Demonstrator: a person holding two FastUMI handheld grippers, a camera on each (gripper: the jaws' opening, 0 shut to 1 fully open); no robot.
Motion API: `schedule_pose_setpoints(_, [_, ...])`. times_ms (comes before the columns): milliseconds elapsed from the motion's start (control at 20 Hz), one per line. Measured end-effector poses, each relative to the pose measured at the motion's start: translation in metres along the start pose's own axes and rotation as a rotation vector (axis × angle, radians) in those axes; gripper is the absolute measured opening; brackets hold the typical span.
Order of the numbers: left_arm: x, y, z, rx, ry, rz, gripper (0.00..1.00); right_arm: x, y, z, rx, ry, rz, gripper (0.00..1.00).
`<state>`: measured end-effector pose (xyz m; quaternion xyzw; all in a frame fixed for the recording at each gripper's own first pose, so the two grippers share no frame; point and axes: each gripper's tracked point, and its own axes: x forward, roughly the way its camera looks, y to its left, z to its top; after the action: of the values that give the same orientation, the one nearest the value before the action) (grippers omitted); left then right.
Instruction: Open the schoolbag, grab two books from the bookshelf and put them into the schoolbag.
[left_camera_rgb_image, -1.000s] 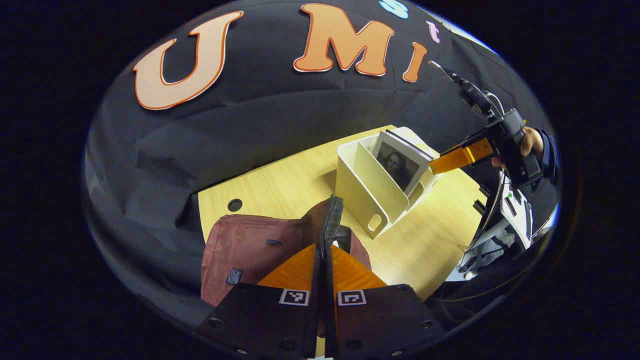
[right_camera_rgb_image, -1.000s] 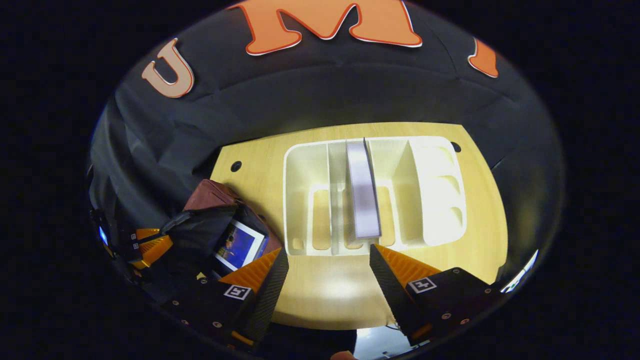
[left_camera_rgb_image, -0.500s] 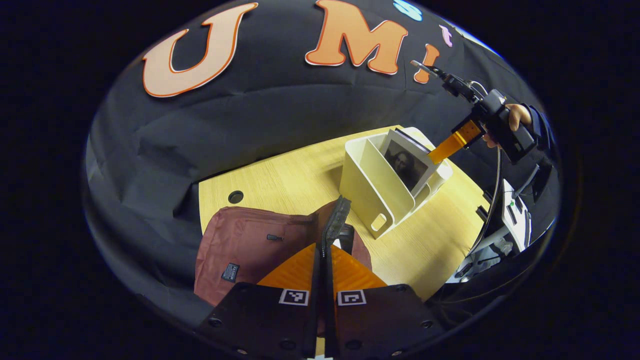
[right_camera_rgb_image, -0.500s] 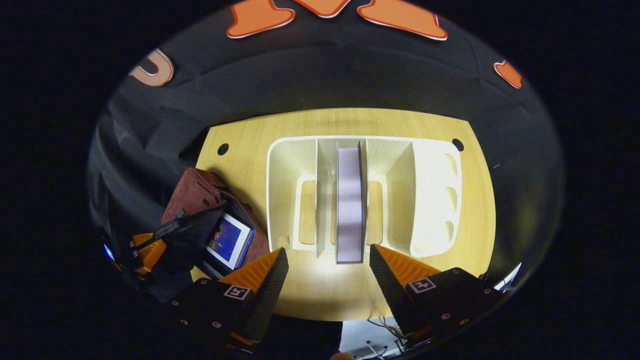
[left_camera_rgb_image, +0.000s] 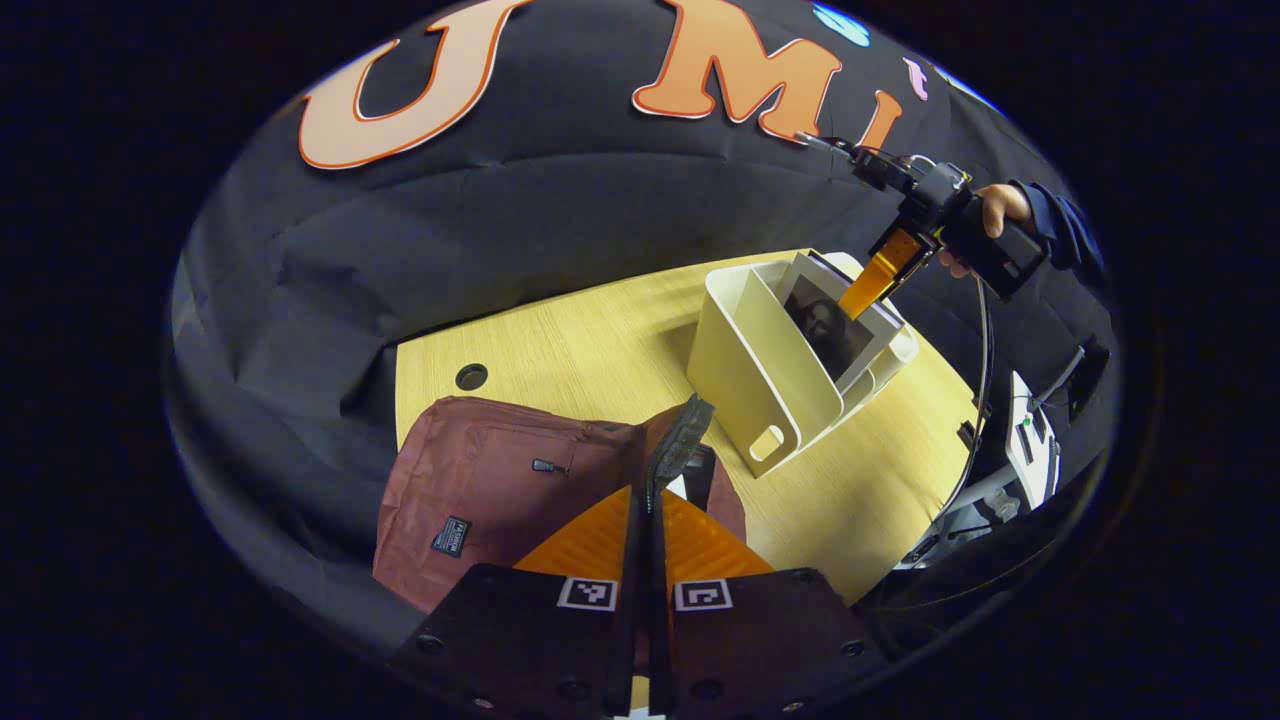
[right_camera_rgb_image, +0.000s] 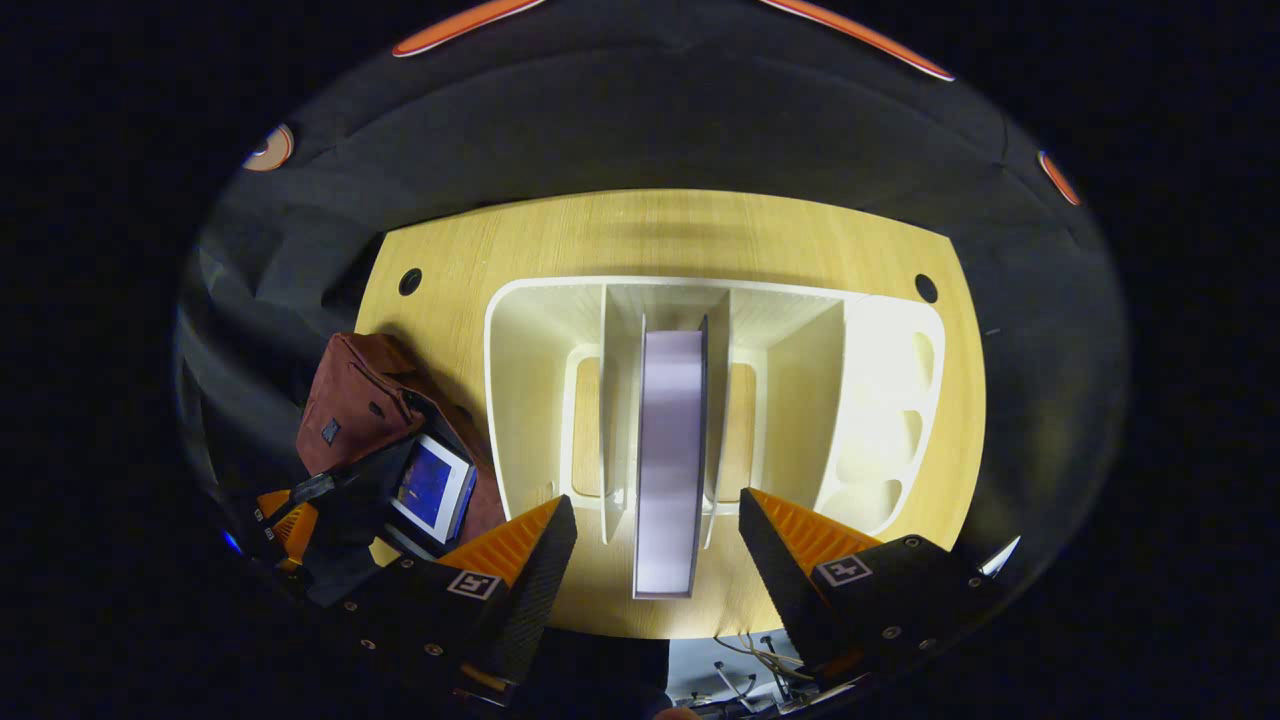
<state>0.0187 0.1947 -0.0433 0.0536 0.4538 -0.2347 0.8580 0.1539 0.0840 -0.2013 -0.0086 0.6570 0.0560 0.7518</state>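
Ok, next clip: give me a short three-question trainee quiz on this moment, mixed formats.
1. True or false: the right gripper is shut on the book in the bookshelf.
2. What is the left gripper clamped on? A) the schoolbag's black strap B) a book C) the bookshelf
3. Fill in: a second book sits inside the open ____.

Key: 1 false, the fingers stand open on either side of the book; 2 A; 3 schoolbag.

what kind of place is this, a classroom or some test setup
Most likely a staged recording booth, not a classroom: black cloth drapes the walls behind one small wooden table, which carries only a cream bookshelf and a maroon schoolbag.
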Motion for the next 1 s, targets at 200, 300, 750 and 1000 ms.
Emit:
schedule_pose_setpoints(200, [0.004, 0.003, 0.0, -0.008, 0.008, 0.009, 0.07, 0.018, 0.0, 0.009, 0.011, 0.027, -0.013, 0.98])
schedule_pose_setpoints(300, [0.005, 0.005, -0.002, -0.014, 0.011, 0.012, 0.07, 0.025, -0.003, 0.01, 0.012, 0.04, -0.032, 0.98])
schedule_pose_setpoints(750, [0.004, 0.003, -0.005, -0.027, 0.005, 0.01, 0.07, 0.031, -0.008, 0.003, 0.026, 0.08, -0.088, 0.39])
schedule_pose_setpoints(1000, [0.002, 0.001, -0.004, -0.017, -0.007, 0.002, 0.07, -0.004, -0.009, -0.008, 0.065, 0.066, -0.07, 0.37])
